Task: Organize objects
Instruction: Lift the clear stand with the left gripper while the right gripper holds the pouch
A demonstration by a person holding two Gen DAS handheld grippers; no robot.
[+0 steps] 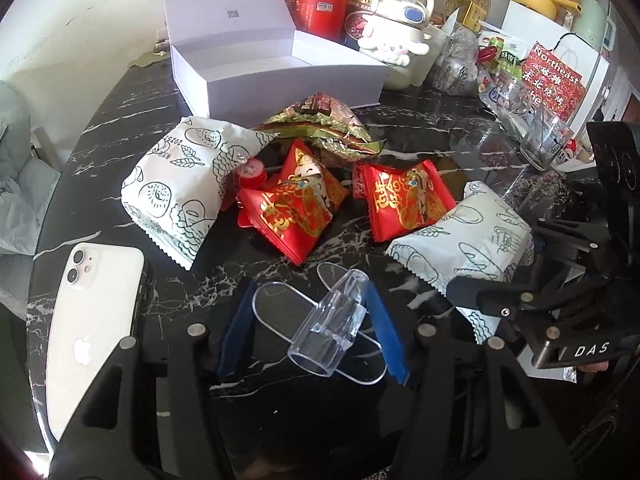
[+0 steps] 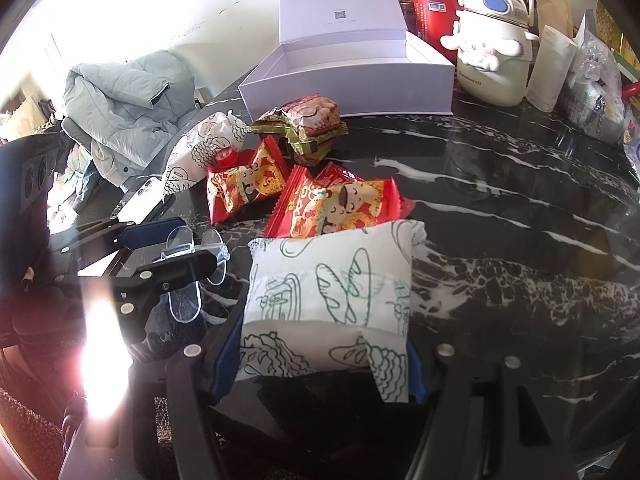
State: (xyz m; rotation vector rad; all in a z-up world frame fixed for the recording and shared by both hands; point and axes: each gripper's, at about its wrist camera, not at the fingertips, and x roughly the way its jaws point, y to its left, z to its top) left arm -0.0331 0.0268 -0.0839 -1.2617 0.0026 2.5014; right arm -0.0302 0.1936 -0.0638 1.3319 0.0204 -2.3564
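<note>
My left gripper [image 1: 310, 292] sits low in the left wrist view, its blue pads shut on a clear plastic holder [image 1: 328, 328] just over the black marble table [image 1: 224, 276]. The right wrist view shows that gripper [image 2: 192, 244] from the side with the clear holder [image 2: 184, 304] between its fingers. My right gripper [image 2: 324, 340] is shut on a white snack packet [image 2: 328, 292] printed with green bread drawings, also visible from the left wrist as the packet [image 1: 460, 248]. Beyond lie another white packet [image 1: 176, 192], two red packets [image 1: 296, 212] [image 1: 404, 200], a gold-brown packet [image 1: 324, 128] and an open white box [image 1: 272, 80].
A white phone [image 1: 92, 328] lies face down near the table's left edge. Behind the box stand a cartoon kettle [image 1: 400, 32], a red tin [image 1: 320, 8], bags and glass cups [image 1: 544, 144]. A pale jacket [image 2: 124, 108] is draped past the table's far left.
</note>
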